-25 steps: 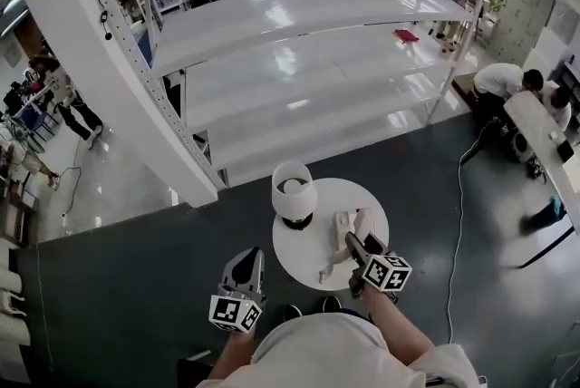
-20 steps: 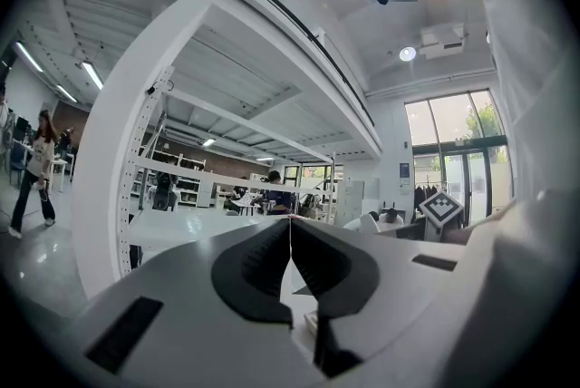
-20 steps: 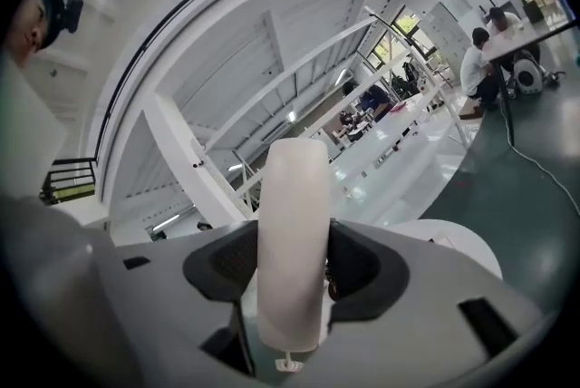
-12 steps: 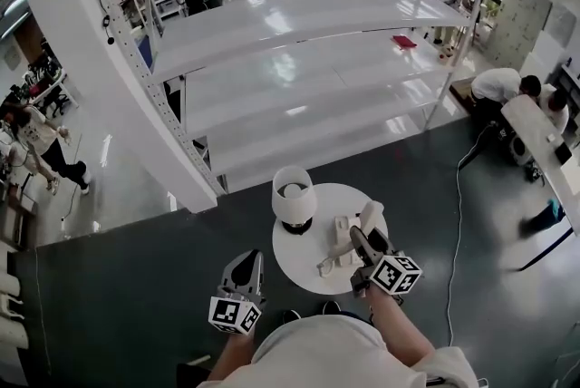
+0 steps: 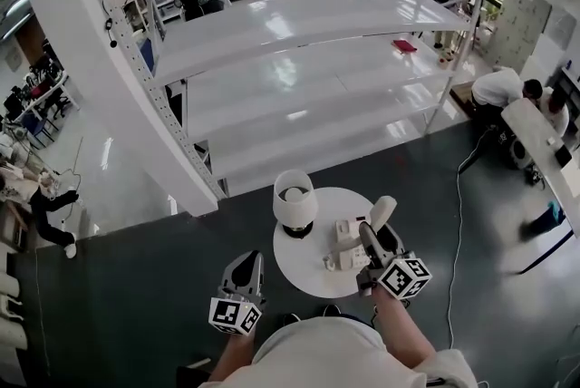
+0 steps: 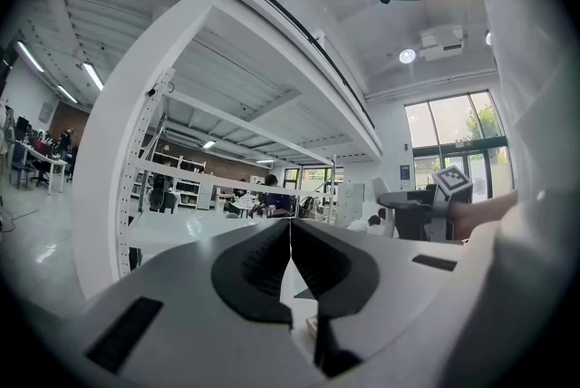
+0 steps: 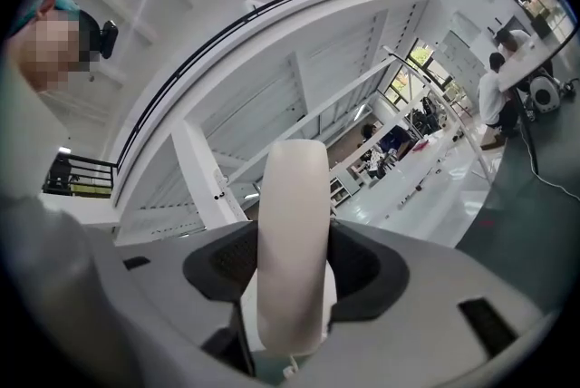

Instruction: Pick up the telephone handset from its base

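Your right gripper [image 5: 370,239] clamps the telephone handset [image 5: 381,212], long axis across the jaws, off its base [image 5: 348,232]. Your left gripper [image 5: 245,261] is closed and empty.

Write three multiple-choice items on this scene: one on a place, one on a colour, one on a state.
1. Where does the lamp stand?
A. on the floor
B. on the round table
C. on a shelf

2. What colour is the handset?
A. black
B. red
C. off-white

3. What is the right gripper doing?
A. clamping the handset
B. standing open and empty
C. clamping the lamp

Answers: 1 B, the lamp's foot sits on the tabletop. 2 C, the handset shows cream-white in the right gripper view. 3 A, both pads press on the handset's sides.
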